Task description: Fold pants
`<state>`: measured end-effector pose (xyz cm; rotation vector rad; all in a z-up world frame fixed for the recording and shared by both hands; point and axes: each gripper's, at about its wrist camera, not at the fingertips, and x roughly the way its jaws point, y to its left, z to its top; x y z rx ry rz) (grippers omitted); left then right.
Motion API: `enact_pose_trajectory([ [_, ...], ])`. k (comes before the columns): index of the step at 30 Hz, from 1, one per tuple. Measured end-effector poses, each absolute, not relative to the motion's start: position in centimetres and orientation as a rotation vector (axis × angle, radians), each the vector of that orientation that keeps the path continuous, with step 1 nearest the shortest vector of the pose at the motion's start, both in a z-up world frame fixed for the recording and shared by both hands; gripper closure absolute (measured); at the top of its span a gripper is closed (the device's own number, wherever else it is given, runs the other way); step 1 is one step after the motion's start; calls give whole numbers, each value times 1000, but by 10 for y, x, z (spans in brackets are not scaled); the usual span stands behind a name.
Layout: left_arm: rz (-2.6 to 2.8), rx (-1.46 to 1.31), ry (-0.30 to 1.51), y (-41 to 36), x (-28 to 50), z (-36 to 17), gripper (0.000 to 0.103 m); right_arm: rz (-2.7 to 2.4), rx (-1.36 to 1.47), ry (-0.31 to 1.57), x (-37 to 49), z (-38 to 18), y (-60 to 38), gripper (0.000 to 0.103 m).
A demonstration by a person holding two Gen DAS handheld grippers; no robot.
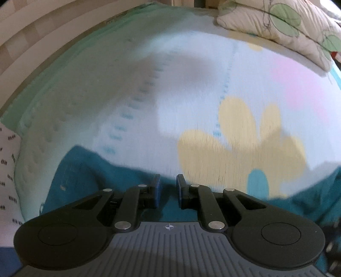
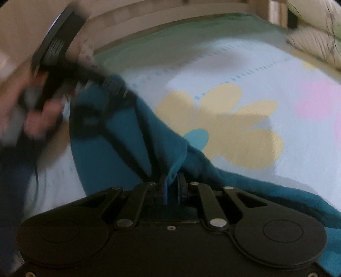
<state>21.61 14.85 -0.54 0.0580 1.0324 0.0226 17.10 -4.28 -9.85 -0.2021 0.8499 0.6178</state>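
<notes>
We see the teal pants (image 2: 132, 136), a soft knit, bunched in loose folds on the bedsheet (image 2: 245, 70), which is pale with large yellow flower shapes. Our right gripper (image 2: 172, 181) pinches a ridge of that cloth between nearly closed jaws. Our left gripper (image 1: 168, 187) sits over the fabric, jaws parted, holding nothing. A leaf-printed pillow (image 1: 277, 19) lies beyond.

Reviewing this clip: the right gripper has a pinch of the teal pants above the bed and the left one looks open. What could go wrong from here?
1. The right gripper holds only a small bunch of the pants; that pinch could slip as the cloth is swung.
2. The left gripper is open with cloth under it but nothing between its fingers, so closing may miss the edge and leave the fold lopsided.
3. Both views are motion-blurred; fast moves could crease the pants against the bedsheet.
</notes>
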Motion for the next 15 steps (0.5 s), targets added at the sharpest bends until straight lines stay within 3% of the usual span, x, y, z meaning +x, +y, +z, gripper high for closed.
enact_pose_trajectory([
  [8, -14, 120, 1112, 127, 228, -35, 88, 611, -331, 821, 162, -116, -32, 88],
  [15, -46, 202, 1073, 124, 179, -44, 88, 639, -261, 839, 175, -107, -32, 64],
])
